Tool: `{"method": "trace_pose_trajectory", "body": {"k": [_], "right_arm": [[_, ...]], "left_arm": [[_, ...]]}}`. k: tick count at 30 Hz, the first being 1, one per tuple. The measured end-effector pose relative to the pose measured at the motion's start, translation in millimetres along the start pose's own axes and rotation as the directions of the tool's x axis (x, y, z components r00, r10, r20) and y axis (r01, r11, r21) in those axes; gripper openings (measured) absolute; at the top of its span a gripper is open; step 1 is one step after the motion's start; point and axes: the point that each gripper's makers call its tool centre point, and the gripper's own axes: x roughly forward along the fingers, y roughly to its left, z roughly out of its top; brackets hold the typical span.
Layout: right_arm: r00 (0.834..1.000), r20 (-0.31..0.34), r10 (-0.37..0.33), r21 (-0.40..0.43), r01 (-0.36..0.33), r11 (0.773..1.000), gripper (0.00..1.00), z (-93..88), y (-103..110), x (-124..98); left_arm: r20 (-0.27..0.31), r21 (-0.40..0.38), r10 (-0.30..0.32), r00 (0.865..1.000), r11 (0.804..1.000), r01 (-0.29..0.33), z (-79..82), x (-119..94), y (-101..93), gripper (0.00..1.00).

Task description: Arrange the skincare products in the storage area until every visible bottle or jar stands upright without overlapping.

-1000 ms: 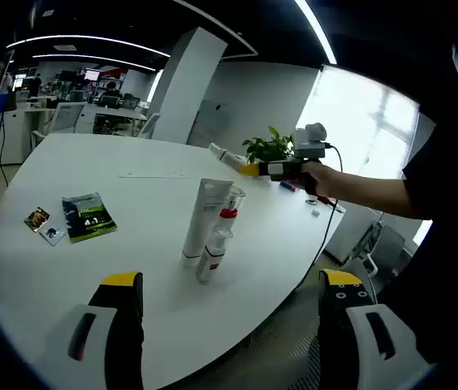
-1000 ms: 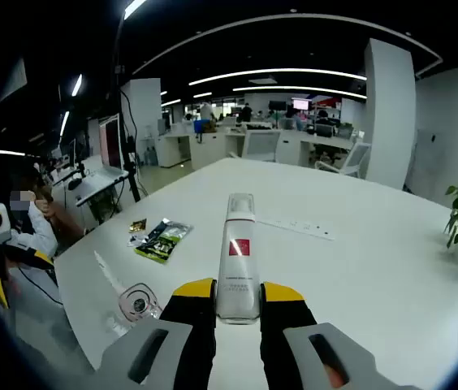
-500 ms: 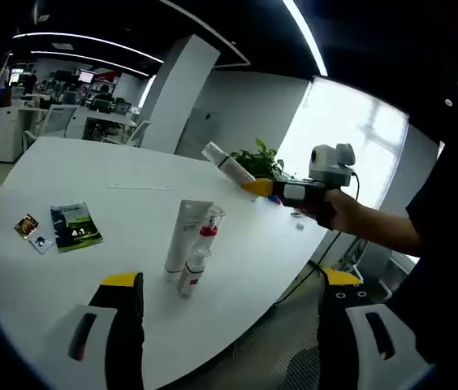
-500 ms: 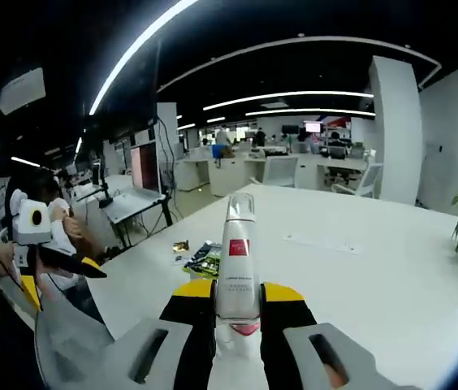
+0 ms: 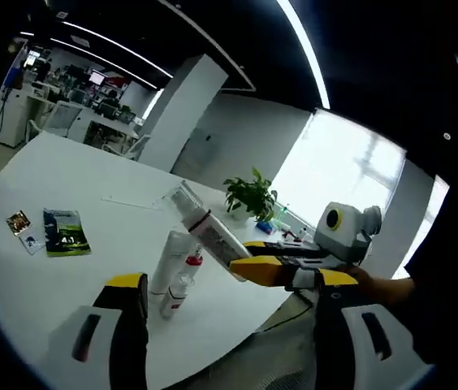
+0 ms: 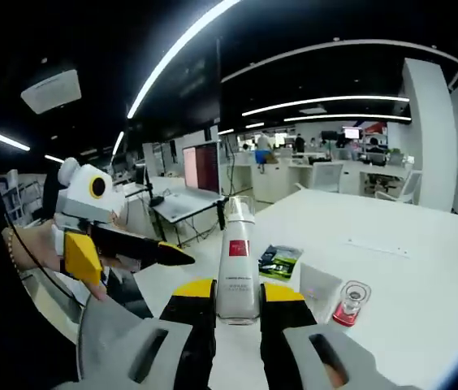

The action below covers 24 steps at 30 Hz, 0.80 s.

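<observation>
Right gripper view: right gripper (image 6: 238, 302) clamps a white bottle (image 6: 238, 264) above the table (image 6: 424, 276) edge. Left gripper (image 5: 227, 321) stands wide apart, holding nothing; beyond it a tube (image 5: 170, 257) and small bottle (image 5: 182, 282) stand upright, touching, near a packet (image 5: 65, 231).

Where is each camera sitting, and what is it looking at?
Left gripper view: rides the left gripper, faces the white table; its open jaws and the right gripper show.
Right gripper view: rides the right gripper, faces the office; its jaws clamp the white bottle; a hand shows.
Shared: the bottle, the table.
</observation>
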Motion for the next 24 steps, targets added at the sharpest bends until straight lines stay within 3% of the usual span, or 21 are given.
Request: {"method": "trace_pose_trajectory", "body": {"k": [3,7,14,17,20,24], "right_arm": [[1.000,-0.006,0.028,-0.061,-0.028,0.998,0.09,-1.6,15,1],[0.997,0.004,0.073,-0.081,-0.072,0.994,0.09,-0.3,34,0],[0.994,-0.037,0.107,-0.219,-0.113,0.969,0.09,-9.2,59,-2],[0.993,-0.037,0.109,-0.230,-0.114,0.966,0.09,-9.6,63,-3],[0.993,-0.038,0.110,-0.239,-0.116,0.964,0.10,-9.6,63,-4],[0.993,-0.041,0.109,-0.260,-0.116,0.958,0.10,-9.8,63,-6]], "left_arm": [[0.019,-0.032,0.007,1.000,0.999,-0.006,2.5,0,0.0,0.74],[0.055,-0.081,0.018,0.998,0.997,-0.014,8.6,-2,4.0,0.70],[0.087,-0.105,0.075,0.993,0.992,-0.066,16.6,-5,16.4,0.57],[0.100,-0.110,0.108,0.989,0.989,-0.097,17.2,-7,19.6,0.48],[0.092,-0.078,0.143,0.985,0.988,-0.136,16.0,-11,25.5,0.32],[0.104,-0.079,0.139,0.985,0.988,-0.131,19.0,-12,25.3,0.30]]}}
